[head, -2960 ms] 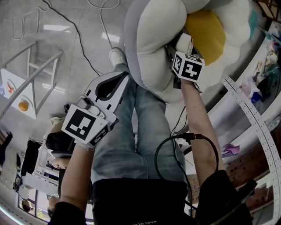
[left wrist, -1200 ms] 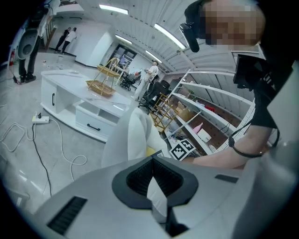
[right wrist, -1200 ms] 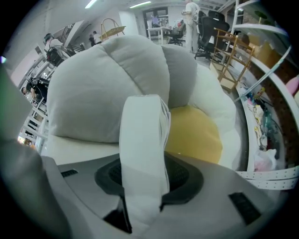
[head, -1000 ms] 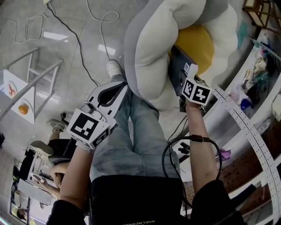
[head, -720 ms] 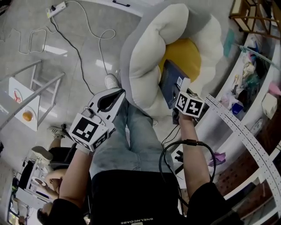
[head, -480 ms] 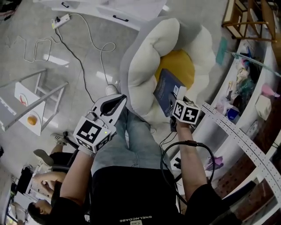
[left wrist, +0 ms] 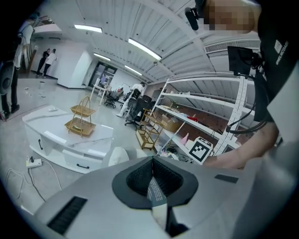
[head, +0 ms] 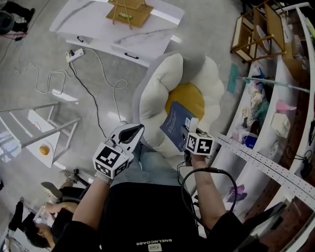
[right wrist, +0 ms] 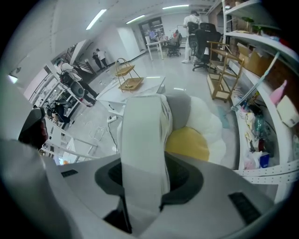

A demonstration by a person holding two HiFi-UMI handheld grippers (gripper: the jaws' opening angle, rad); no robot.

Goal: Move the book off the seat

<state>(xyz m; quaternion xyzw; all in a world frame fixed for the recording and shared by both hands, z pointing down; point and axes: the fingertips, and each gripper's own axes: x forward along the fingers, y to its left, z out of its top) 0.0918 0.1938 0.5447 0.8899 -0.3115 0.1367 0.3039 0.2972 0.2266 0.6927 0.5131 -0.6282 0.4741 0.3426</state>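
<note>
The book, dark blue with white pages, hangs tilted in the air over the front petals of the seat, a white flower-shaped cushion chair with a yellow middle. My right gripper is shut on the book's lower edge. In the right gripper view the book stands edge-on between the jaws of the right gripper, with the yellow middle behind it. My left gripper hovers left of the book above the person's legs, shut and holding nothing; in its own view the left gripper has its pads together.
A low white cabinet with a wooden basket rack stands beyond the seat. A power strip and cables lie on the floor to the left. White shelving runs along the right. A white stand is at the left.
The book has come up off the yellow middle of the seat in the right gripper and moved toward the person. The head view has risen, taking in more of the room.
</note>
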